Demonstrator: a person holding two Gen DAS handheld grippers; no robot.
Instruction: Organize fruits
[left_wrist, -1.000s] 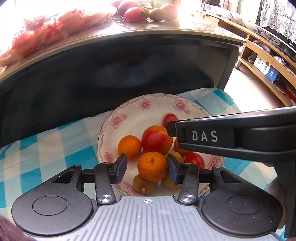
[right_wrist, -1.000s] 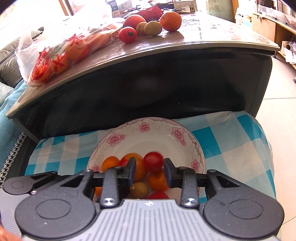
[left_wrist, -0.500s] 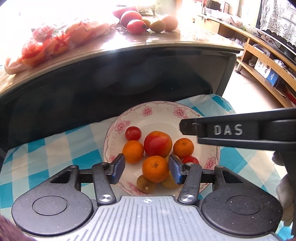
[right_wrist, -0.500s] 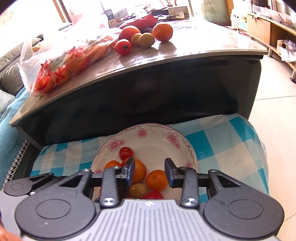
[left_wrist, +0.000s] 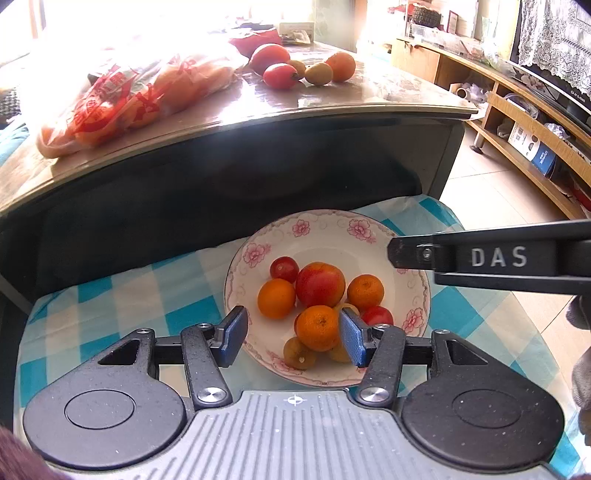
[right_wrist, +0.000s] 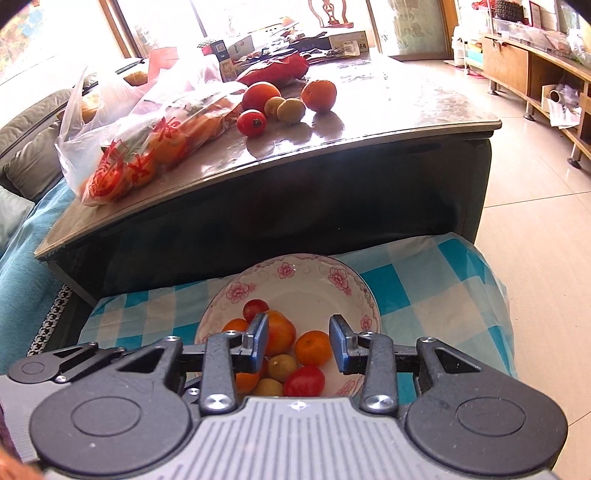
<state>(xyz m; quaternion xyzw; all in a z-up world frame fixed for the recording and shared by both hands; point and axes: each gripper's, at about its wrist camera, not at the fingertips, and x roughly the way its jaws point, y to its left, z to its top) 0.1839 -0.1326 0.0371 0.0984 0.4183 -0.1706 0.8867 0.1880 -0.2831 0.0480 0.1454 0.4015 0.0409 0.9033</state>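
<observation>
Already, through the left wrist camera, we see the flowered bowl (left_wrist: 406, 236) on the checked cloth (left_wrist: 122, 291) holding a heap of fruit (left_wrist: 320, 284), oranges, tomatoes and small yellow ones. Our left hand-held gripper (left_wrist: 292, 335) hangs above it, jaws opening, nothing between them. Through the right wrist camera, our right hand-held gripper (right_wrist: 298, 344) is likewise released and empty. Left to gather, we judge: the loose fruit (right_wrist: 286, 101) and the bagged oranges (right_wrist: 144, 155) on the tabletop (right_wrist: 388, 110).
</observation>
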